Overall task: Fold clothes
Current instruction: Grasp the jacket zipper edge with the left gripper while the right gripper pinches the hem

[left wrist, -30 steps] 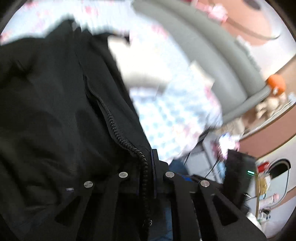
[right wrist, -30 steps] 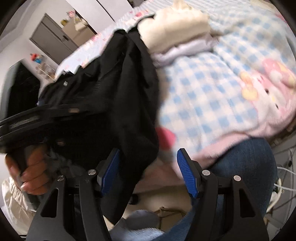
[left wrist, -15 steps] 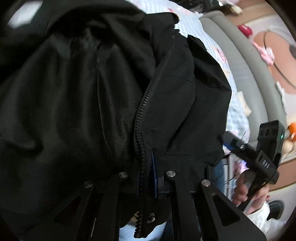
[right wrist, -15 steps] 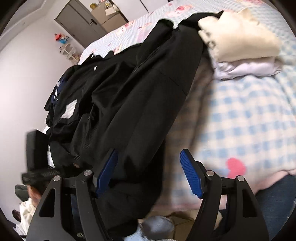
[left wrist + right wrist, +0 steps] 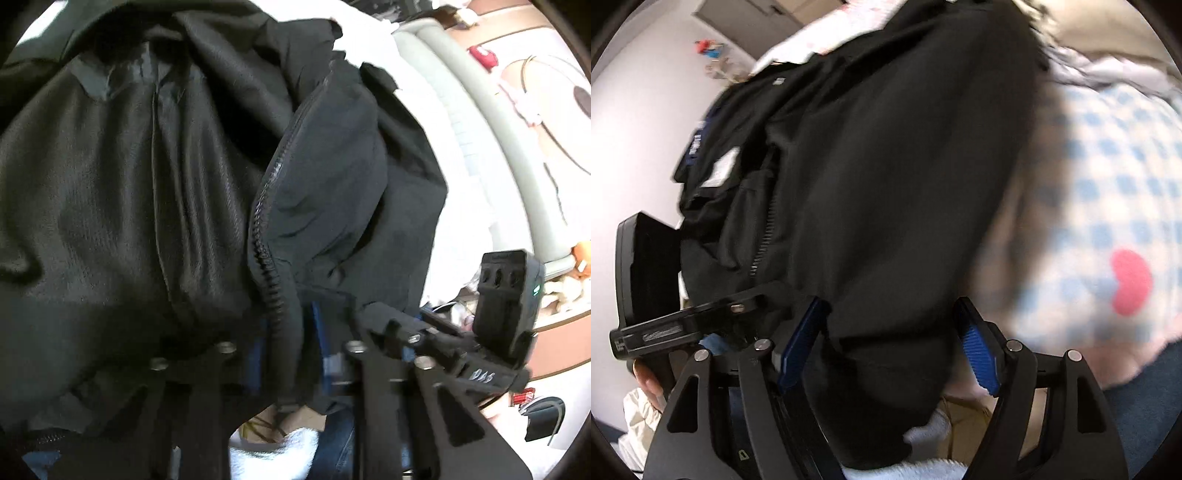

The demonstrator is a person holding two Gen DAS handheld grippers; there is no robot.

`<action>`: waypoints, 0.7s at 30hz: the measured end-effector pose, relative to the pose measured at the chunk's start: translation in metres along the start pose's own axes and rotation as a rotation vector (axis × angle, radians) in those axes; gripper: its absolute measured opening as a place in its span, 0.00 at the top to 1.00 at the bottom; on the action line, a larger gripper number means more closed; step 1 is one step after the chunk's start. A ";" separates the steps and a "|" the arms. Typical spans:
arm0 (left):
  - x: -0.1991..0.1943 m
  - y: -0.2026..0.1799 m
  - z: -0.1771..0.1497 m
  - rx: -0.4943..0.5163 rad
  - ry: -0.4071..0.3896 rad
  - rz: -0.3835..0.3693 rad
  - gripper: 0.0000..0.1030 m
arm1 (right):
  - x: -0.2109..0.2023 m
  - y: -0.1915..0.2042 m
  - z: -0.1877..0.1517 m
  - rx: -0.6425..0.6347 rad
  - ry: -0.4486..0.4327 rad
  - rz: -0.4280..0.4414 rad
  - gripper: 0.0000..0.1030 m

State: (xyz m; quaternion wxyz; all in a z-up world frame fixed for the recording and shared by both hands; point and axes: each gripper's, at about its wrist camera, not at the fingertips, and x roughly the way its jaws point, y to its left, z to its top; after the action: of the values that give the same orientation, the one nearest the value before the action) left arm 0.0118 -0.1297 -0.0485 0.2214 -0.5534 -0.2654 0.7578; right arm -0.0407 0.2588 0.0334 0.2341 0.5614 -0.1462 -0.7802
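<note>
the black jacket (image 5: pixel 332 192) is matt woven cloth with a faintly glossy lining (image 5: pixel 122 192) and a ribbed plastic-looking zip (image 5: pixel 267 258).

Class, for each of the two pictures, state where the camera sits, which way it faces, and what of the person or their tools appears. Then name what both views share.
Left wrist: sits on the left tongs, looking along them into the black jacket pinched at its zipper; the right tongs' body shows at right.
Right wrist: sits on the right tongs, open around the jacket's hem, facing the checked bedspread; a hand shows at left.
Shared: the black jacket.
</note>
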 end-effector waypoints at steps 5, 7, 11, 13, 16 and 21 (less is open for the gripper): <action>-0.037 -0.004 0.010 0.016 -0.054 0.031 0.86 | 0.002 0.012 0.005 -0.111 -0.039 -0.102 0.53; -0.059 -0.003 0.008 0.027 -0.098 0.027 0.86 | -0.005 0.010 0.005 -0.112 -0.061 -0.151 0.51; -0.072 0.020 0.004 -0.013 -0.099 0.001 0.85 | -0.022 -0.020 -0.003 -0.034 -0.077 -0.245 0.49; -0.061 0.028 0.001 -0.044 -0.065 -0.010 0.80 | -0.031 -0.029 -0.006 0.007 -0.088 -0.214 0.46; -0.037 0.027 0.004 -0.042 -0.006 -0.070 0.45 | -0.045 -0.030 -0.008 0.023 -0.125 -0.185 0.47; 0.023 0.015 0.002 -0.032 0.146 -0.051 0.44 | -0.054 -0.053 -0.002 0.134 -0.238 -0.137 0.33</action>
State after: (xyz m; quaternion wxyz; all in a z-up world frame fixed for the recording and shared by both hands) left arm 0.0022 -0.1266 -0.0742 0.2505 -0.6036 -0.2749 0.7052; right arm -0.0353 0.3324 0.0504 0.1231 0.4881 -0.1860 -0.8438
